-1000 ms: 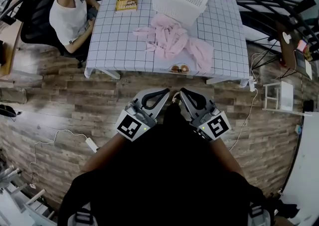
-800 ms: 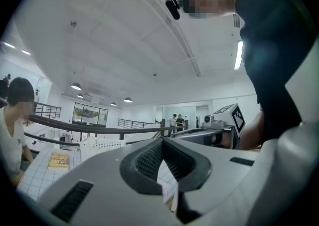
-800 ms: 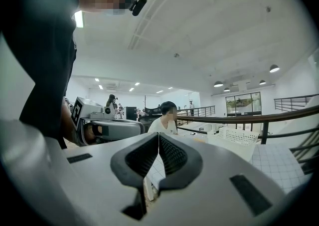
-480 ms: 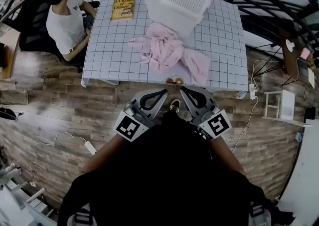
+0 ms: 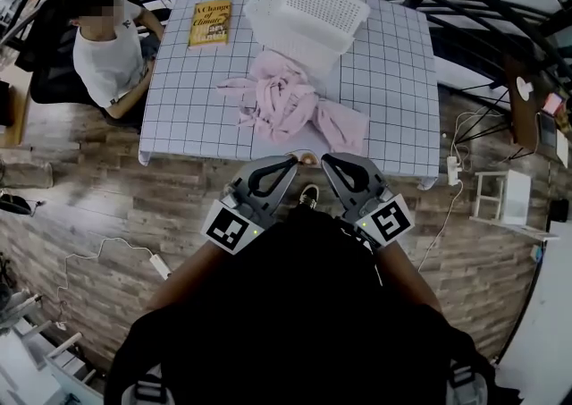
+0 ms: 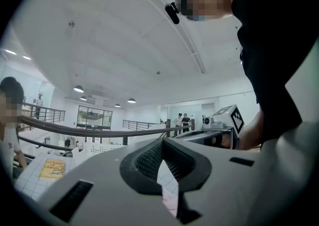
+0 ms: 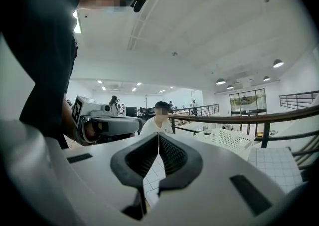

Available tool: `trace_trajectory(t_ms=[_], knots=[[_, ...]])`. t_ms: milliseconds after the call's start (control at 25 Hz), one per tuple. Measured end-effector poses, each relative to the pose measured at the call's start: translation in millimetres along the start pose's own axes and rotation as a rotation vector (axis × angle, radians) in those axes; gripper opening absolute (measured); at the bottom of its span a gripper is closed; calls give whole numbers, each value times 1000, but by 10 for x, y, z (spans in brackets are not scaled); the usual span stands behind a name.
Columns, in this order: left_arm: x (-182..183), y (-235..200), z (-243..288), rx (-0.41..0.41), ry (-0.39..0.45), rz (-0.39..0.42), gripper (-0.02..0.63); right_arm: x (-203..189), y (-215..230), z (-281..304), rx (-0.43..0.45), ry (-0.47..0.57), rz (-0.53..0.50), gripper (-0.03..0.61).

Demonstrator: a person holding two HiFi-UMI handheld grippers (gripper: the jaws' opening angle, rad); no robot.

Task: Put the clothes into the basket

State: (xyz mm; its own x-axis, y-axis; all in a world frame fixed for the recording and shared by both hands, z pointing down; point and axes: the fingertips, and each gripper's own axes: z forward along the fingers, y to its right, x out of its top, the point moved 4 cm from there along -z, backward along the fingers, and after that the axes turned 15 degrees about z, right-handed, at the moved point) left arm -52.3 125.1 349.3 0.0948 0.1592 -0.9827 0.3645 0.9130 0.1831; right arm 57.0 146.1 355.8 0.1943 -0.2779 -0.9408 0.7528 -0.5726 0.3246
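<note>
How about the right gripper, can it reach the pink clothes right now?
Probably not yet. The right gripper, shut, seems just short of the table edge, with the pink clothes farther in. Nothing blocks the way, so stepping closer and opening should do.

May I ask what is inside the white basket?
The basket shows only its bare mesh floor; the pink clothes lie outside, beside it. Its near inner wall is hidden.

Clothes [image 5: 290, 108] on table [image 5: 393, 81] before basket [image 5: 299, 23]
</note>
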Motion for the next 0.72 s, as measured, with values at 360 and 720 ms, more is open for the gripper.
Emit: trace_trajectory(t_ms=[360, 720], knots=[[-21, -66, 407, 48, -13, -8, 3, 38, 397, -42, 39, -28, 1, 17], [-108, -198, 566, 89, -39, 7, 3, -47, 699, 59, 60, -115, -15, 17]])
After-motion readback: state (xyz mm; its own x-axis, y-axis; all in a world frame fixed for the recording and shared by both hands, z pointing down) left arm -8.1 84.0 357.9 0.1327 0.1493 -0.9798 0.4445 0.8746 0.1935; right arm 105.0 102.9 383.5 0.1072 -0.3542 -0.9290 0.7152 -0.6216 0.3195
